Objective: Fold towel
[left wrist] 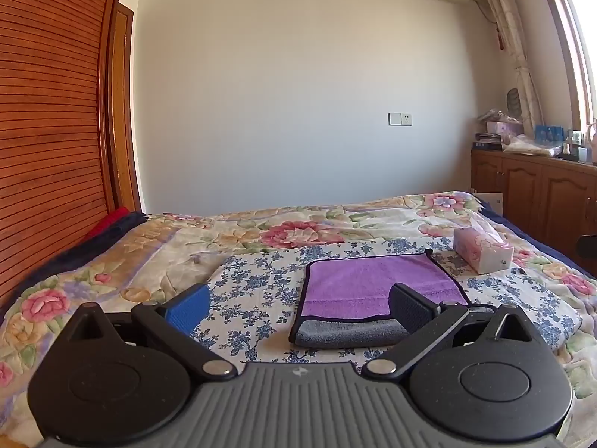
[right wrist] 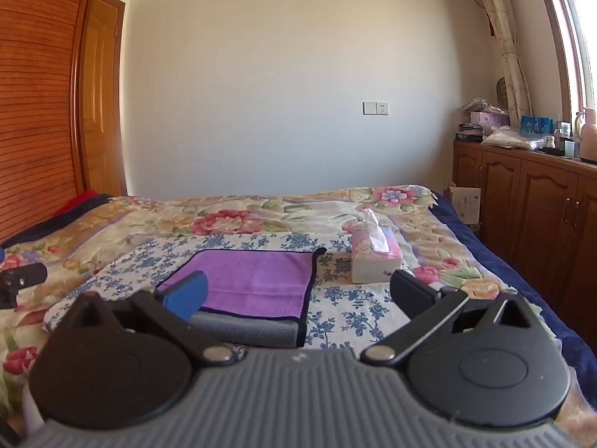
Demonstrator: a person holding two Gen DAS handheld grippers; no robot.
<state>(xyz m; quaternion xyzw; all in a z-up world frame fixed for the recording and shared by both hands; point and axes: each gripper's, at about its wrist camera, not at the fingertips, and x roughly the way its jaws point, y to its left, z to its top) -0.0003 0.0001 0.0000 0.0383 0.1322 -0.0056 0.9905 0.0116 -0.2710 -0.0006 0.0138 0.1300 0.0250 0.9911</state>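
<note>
The left gripper (left wrist: 300,308) is spread wide and holds nothing, its blue finger over the blue-flowered cloth (left wrist: 253,283) and its black finger in front of the towel's near right corner. The right gripper (right wrist: 298,296) is just as wide and empty, with its blue finger in front of the towel's near left corner. The towel (left wrist: 373,287), purple on top with a grey fold at the near edge, lies flat on the cloth on the bed (left wrist: 112,254), a tissue box (right wrist: 377,261) just beside it on the right.

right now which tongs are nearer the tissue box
Right. The right tongs hang open with the tissue box just ahead between their fingers; the left tongs sit farther left, facing the towel.
</note>
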